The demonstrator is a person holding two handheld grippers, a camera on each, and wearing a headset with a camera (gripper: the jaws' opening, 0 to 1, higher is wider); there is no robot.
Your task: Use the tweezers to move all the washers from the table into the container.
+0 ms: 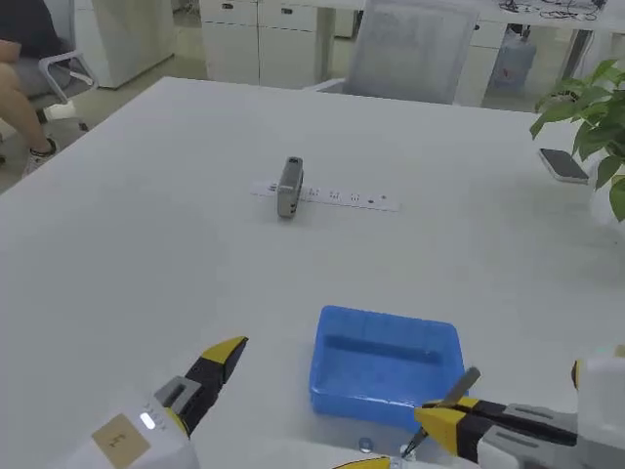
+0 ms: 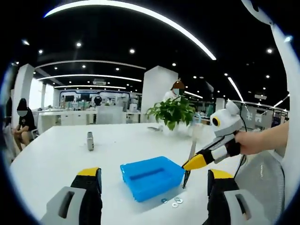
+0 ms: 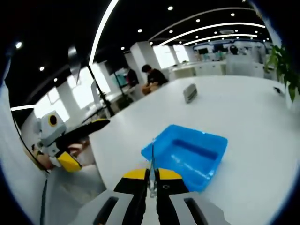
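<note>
A blue plastic container [image 1: 386,362] sits near the table's front edge, and appears empty in the right gripper view [image 3: 187,152]. Several small washers [image 2: 171,202] lie on the table just in front of it, also seen low in the head view [image 1: 366,446]. My right gripper [image 1: 439,418] is shut on metal tweezers [image 1: 459,389], whose tips point down beside the container's near right corner, a little above the washers [image 2: 187,173]. My left gripper [image 2: 154,172] stands wide open, jaws either side of the container, holding nothing [image 1: 293,408].
A white power strip [image 1: 337,196] with a grey adapter [image 1: 290,186] lies at the table's middle. A phone [image 1: 564,164] and a green plant [image 1: 591,107] are at the right edge. A grey chair [image 1: 410,49] stands beyond the far edge.
</note>
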